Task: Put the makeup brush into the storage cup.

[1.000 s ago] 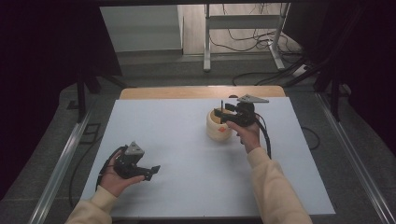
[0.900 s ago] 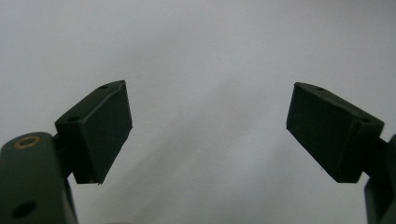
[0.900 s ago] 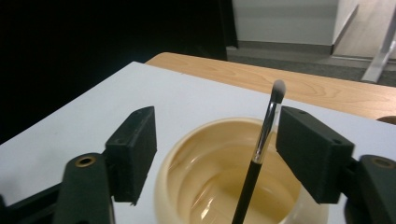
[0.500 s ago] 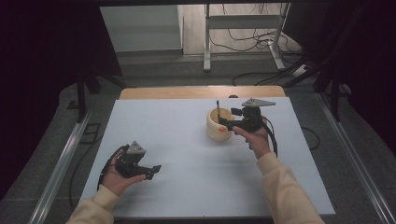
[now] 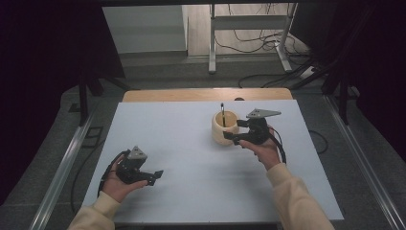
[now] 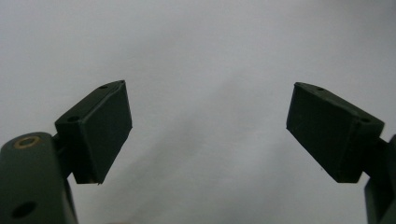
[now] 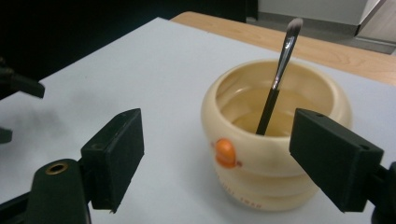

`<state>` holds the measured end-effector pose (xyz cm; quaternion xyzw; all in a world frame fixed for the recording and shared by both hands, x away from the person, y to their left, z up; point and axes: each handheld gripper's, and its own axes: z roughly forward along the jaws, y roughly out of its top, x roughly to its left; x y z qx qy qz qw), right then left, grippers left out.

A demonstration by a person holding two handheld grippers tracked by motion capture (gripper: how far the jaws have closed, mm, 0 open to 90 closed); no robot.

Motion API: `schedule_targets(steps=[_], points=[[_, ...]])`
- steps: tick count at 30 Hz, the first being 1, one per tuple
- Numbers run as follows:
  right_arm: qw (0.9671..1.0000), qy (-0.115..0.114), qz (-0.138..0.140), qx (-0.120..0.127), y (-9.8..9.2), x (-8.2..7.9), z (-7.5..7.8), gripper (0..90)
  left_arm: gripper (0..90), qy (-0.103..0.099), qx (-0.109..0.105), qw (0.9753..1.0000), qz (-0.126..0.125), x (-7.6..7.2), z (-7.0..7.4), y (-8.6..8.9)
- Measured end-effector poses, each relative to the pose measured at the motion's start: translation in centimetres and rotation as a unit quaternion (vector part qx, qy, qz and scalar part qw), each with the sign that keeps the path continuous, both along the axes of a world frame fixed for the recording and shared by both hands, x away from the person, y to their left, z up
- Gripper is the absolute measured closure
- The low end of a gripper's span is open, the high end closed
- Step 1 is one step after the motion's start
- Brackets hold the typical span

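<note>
A cream ribbed cup with an orange dot stands on the white table, right of centre. A thin black brush leans upright inside it, bristles up. My right gripper sits just right of the cup, open, its jaws apart and short of the cup's side, nothing held. My left gripper rests low at the table's front left, open over bare white surface, far from the cup.
A wooden strip runs along the table's far edge. Metal rails flank both sides. Beyond the table stand a metal frame and cables on the floor. The left hand's gripper shows dark at the left edge of the right gripper view.
The right gripper has drawn back from above the cup to its right side and lower. The brush now stands free in the cup. The left gripper has stayed put.
</note>
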<state>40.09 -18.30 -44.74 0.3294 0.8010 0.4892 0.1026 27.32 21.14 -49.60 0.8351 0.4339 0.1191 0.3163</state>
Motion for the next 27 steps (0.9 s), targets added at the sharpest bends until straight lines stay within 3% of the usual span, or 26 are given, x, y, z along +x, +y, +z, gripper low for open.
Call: schedule_targets(steps=[13, 27], points=[[0.9998, 0.011, 0.001, -0.013, -1.1, -2.2, -0.2, 16.9, 14.6, -0.002, -0.001, 1.0000, -0.004, 0.1, 0.0, -0.2], [0.9996, 0.019, -0.008, -0.017, -4.0, -5.0, -1.0, 18.0, 14.6, -0.006, 0.002, 1.0000, -0.001, 0.0, 0.0, -0.2]])
